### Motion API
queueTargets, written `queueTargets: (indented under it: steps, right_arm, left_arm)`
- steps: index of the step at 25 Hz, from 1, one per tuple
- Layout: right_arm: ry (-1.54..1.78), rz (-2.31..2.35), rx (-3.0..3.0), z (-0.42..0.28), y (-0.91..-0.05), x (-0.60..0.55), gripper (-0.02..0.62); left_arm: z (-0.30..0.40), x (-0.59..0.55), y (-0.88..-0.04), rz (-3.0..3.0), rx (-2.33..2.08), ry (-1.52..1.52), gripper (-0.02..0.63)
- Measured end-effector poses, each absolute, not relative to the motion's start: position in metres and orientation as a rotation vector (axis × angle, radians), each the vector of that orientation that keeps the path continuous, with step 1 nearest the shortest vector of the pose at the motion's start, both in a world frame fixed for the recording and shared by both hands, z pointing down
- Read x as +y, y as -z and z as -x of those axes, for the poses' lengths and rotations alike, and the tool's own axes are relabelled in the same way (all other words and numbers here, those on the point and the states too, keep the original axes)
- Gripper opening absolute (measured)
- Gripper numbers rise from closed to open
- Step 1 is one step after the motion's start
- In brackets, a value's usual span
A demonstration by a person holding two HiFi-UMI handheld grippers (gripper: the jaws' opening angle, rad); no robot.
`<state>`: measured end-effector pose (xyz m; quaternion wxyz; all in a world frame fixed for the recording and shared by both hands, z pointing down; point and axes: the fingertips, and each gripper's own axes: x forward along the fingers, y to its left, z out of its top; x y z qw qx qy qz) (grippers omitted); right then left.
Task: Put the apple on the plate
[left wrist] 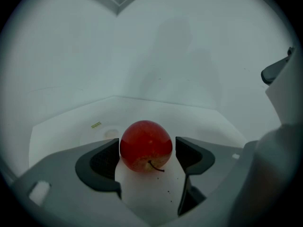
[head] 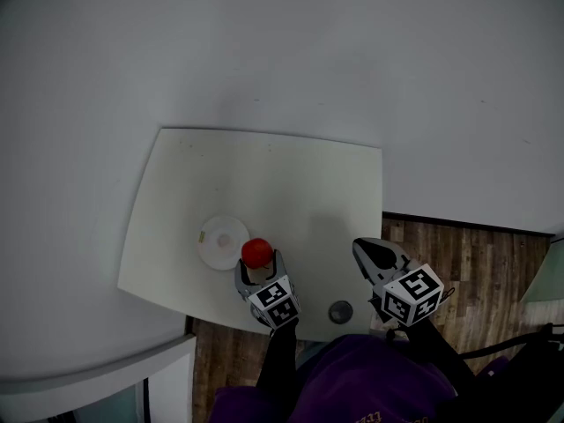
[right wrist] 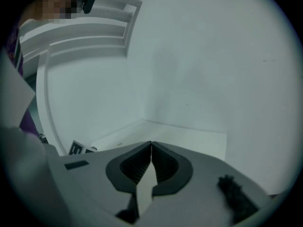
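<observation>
Apple [left wrist: 146, 143]: one, red with a yellowish patch. It lies on its side on the desk [head: 291, 192], stem end facing back toward the left gripper [head: 259, 268], right between that gripper's jaws. The jaws stand wide apart. The left pad looks close to or just grazing the skin, and there is a clear gap at the right pad. No grip yet, nothing lifted.

Handling, my guess:
- Firm and rigid, moderate weight, won't deform under the pads.
- Smooth, waxy, round skin, so it can squirt out or roll if pinched off-centre.
- Bruises if clamped too hard.
- Best hold is across the widest girth, pads on opposite sides at mid-height, clear of the stem. The jaws already line up about there.

Plate [head: 218, 241]: one, white, small, flat. It sits just beyond the left gripper's tips and off to their left. The apple is just beside its rim, and I can't tell if they touch. It's a short carry, but the low rim won't stop a roll, so set the apple down gently.

Right gripper [right wrist: 151, 145]: jaws closed together on nothing. It is well to the right of the apple, over the desk's near right edge.

Small dark round thing [head: 341, 311]: one, on the desk between the two grippers, on the near side. Can't tell what it is.

Counts: one apple, one plate, two grippers, one desk, one dark round thing.
</observation>
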<state>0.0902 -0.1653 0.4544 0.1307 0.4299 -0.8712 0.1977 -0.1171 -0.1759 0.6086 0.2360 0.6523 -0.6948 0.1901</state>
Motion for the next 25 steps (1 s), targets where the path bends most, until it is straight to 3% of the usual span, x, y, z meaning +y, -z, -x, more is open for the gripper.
queueTargets:
  steps: [25]
  right_arm:
    - [-0.554,-1.175,-2.561,-0.067,-0.455,-0.167,0.011]
  left_arm:
    - [0.129,-0.171,-0.594,-1.826,-1.865,-0.488,0.364]
